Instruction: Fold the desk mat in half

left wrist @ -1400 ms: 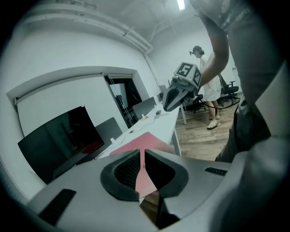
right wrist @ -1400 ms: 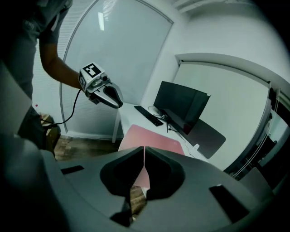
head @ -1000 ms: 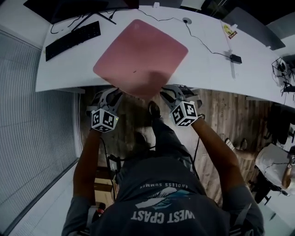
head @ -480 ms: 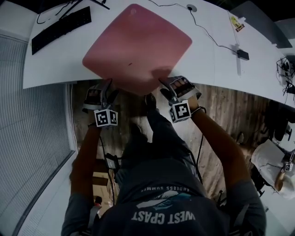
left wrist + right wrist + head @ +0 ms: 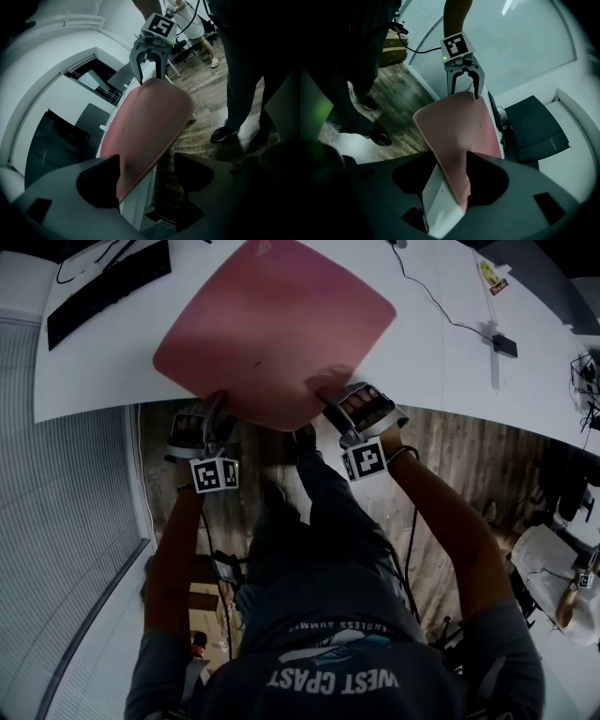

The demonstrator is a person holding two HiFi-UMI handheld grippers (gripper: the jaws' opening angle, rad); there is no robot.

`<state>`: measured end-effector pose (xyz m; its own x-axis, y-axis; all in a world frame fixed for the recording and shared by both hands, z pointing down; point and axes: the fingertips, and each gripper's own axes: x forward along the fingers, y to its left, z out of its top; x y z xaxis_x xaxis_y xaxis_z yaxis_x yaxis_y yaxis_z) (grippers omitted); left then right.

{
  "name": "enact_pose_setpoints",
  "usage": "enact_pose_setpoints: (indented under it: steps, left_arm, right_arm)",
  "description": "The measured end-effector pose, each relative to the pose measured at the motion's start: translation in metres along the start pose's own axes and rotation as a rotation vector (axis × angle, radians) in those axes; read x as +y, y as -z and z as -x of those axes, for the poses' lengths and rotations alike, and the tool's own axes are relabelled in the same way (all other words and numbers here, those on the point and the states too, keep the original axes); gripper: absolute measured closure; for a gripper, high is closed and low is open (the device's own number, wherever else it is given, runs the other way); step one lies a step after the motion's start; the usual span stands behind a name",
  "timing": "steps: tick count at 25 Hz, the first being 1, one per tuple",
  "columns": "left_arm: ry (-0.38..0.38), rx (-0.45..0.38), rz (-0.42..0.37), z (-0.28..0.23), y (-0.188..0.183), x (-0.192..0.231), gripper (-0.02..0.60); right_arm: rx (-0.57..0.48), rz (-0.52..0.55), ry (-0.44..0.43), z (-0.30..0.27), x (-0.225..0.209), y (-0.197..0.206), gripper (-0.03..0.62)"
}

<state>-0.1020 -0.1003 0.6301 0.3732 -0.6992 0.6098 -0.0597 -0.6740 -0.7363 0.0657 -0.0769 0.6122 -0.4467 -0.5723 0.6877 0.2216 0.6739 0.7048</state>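
Note:
A pink desk mat (image 5: 281, 324) lies flat and askew on the white desk (image 5: 94, 371), its near corner hanging past the desk's front edge. My left gripper (image 5: 214, 411) sits at the mat's near-left edge. Its jaws are opening, and the mat edge (image 5: 145, 117) runs between them with a gap on one side. My right gripper (image 5: 339, 405) is at the near-right edge, jaws closing. The mat (image 5: 457, 126) and the desk's white rim (image 5: 436, 197) lie between those jaws, which do not visibly pinch them. Each gripper view shows the other gripper: the right gripper (image 5: 152, 78) and the left gripper (image 5: 464, 93).
A black keyboard (image 5: 103, 282) lies at the desk's far left. A cable (image 5: 441, 315) runs across the right side to a small black device (image 5: 504, 345). The person's legs and a shoe (image 5: 305, 437) stand below the front edge. A glass partition (image 5: 66, 549) runs along the left.
Both grippers have moved forward from below the desk edge to the mat's near edge, and their jaws have opened and now straddle it. The mat itself has not moved on the desk.

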Motion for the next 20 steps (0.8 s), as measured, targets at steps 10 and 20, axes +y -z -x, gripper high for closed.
enact_pose_setpoints:
  steps: [10,20]
  left_arm:
    - [-0.018,-0.109,0.018,0.023,-0.021,0.015,0.467]
    - [-0.101,-0.143,0.153,0.041,-0.033,0.097,0.548]
  right_arm:
    - [-0.145,-0.165,0.078,0.030,-0.045,-0.011,0.554]
    - [-0.147,-0.380,0.202,0.033,-0.126,0.015,0.556]
